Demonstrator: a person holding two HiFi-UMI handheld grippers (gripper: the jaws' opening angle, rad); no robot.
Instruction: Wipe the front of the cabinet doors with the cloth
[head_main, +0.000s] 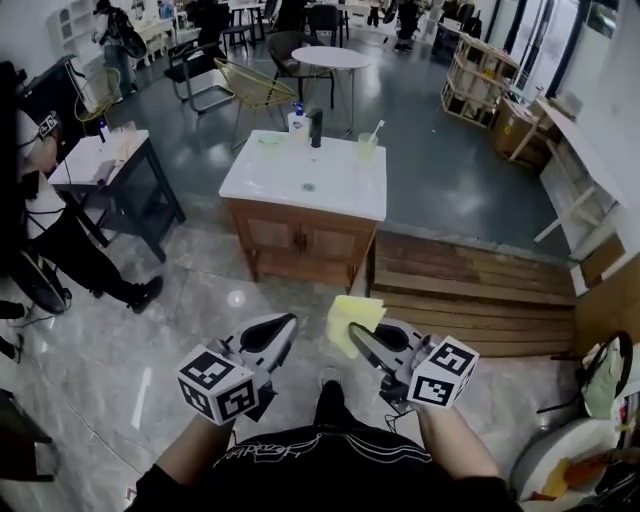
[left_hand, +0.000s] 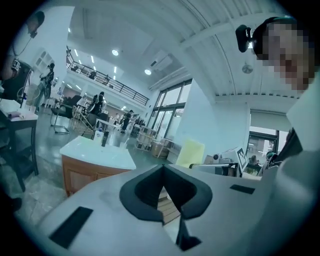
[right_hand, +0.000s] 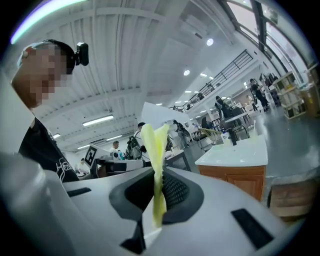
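Right gripper is pinching the yellow cloth, left gripper is sitting clenched empty; the far-off cabinet doors probably need approaching next.

We hold both grippers low and side by side, forearms bare. On the left gripper the jaws meet, empty. The right gripper has its jaws clamped on the yellow cloth, which stands upright.

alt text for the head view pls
Seen from above, the right gripper pinches a yellow cloth and the left gripper is shut and empty. Ahead, apart from both, stands a wooden cabinet with a white sink top.
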